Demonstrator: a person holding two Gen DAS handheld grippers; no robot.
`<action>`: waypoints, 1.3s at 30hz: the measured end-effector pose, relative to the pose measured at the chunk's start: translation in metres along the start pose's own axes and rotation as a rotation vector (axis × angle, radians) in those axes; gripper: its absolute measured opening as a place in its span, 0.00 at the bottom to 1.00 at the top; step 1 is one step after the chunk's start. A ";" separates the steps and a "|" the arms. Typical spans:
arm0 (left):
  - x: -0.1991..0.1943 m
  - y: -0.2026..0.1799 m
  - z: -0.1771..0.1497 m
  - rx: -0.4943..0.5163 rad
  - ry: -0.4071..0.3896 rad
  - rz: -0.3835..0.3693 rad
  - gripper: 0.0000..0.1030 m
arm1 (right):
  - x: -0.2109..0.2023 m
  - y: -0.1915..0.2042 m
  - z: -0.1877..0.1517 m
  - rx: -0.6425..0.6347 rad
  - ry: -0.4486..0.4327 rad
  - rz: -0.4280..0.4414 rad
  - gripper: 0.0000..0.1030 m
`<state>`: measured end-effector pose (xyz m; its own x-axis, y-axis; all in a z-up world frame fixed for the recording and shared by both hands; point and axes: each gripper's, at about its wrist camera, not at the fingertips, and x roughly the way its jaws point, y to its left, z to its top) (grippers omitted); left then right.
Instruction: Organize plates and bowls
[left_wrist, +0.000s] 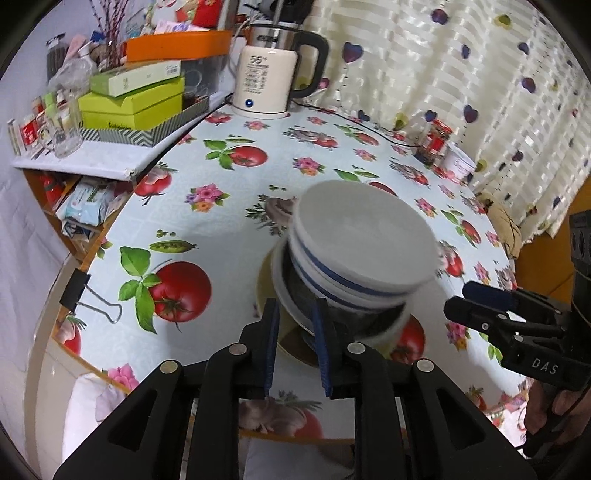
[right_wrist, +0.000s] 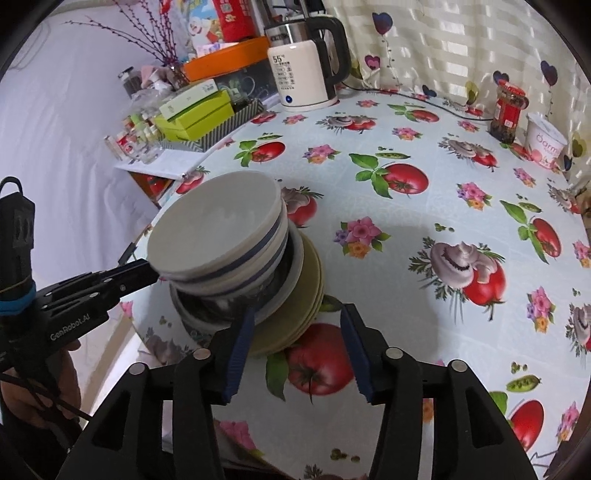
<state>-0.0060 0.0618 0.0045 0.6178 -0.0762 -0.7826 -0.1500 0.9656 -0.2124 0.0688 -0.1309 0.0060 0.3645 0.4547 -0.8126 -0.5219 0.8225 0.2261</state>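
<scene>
Two grippers flank one stack of dishes on the tomato-print tablecloth (right_wrist: 424, 236): white bowls with blue bands (right_wrist: 218, 236) nested on top, tan plates (right_wrist: 295, 317) beneath. Left gripper (left_wrist: 297, 321) has its jaws slightly apart beside the stack's near rim, pressing on nothing. Right gripper (right_wrist: 297, 325) has its jaws well apart, empty, just beside the plates' edge. An electric kettle (right_wrist: 306, 74) stands far back.

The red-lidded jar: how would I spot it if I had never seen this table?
Start at the tablecloth printed with tomatoes and follow it to the far edge by the heart-patterned curtain. There the red-lidded jar stands upright beside a white tub. It is the taller and narrower of the two, with glass sides, dark contents and a red label.
</scene>
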 end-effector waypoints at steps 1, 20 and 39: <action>-0.002 -0.004 -0.002 0.008 -0.002 -0.002 0.22 | -0.003 0.000 -0.002 -0.002 -0.005 -0.005 0.51; -0.023 -0.069 -0.031 0.148 -0.023 -0.017 0.22 | -0.049 -0.003 -0.052 -0.023 -0.066 -0.064 0.68; -0.020 -0.077 -0.040 0.157 -0.011 0.022 0.22 | -0.056 0.002 -0.069 -0.048 -0.070 -0.078 0.69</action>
<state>-0.0371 -0.0210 0.0130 0.6246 -0.0531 -0.7791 -0.0411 0.9941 -0.1007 -0.0055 -0.1784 0.0150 0.4575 0.4137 -0.7871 -0.5254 0.8399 0.1360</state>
